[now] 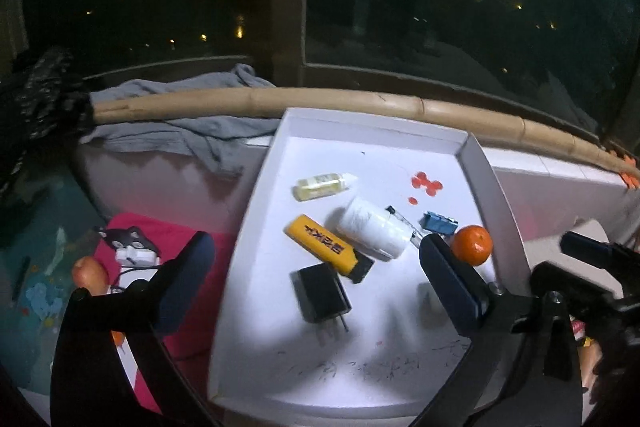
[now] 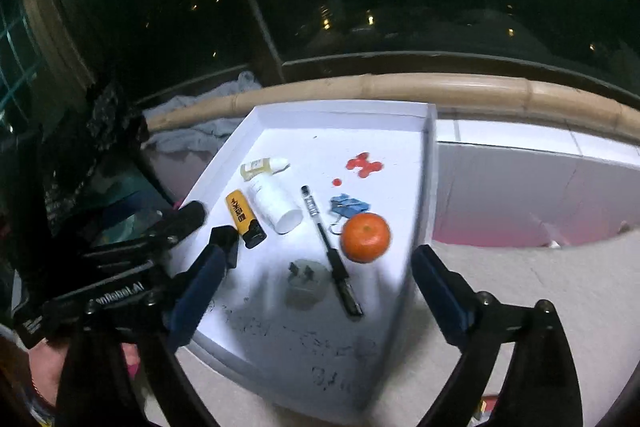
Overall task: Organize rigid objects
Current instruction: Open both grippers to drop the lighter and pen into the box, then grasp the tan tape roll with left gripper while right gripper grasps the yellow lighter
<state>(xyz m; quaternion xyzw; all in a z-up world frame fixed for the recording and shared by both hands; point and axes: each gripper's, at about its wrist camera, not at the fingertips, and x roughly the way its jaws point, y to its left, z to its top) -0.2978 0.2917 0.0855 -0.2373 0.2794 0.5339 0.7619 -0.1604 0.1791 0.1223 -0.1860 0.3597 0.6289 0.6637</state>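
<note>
Shallow white cardboard tray [image 1: 476, 163]: round orange tangerine [image 2: 366, 237] nr right edge. Left gripper [image 1: 316, 267], right gripper [image 2: 320, 279]: jaws wide, empty. Advise: straddle item squarely before closing.

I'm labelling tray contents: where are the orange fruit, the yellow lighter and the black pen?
orange fruit [image 2: 366, 237]: right wrist view, middle of its peel.
yellow lighter [image 1: 320, 244]: left wrist view, printed yellow body.
black pen [image 2: 338, 265]: right wrist view, dark barrel.

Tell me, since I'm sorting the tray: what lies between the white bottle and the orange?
A black pen lies between the white bottle and the orange, plainest in the right wrist view.
</note>
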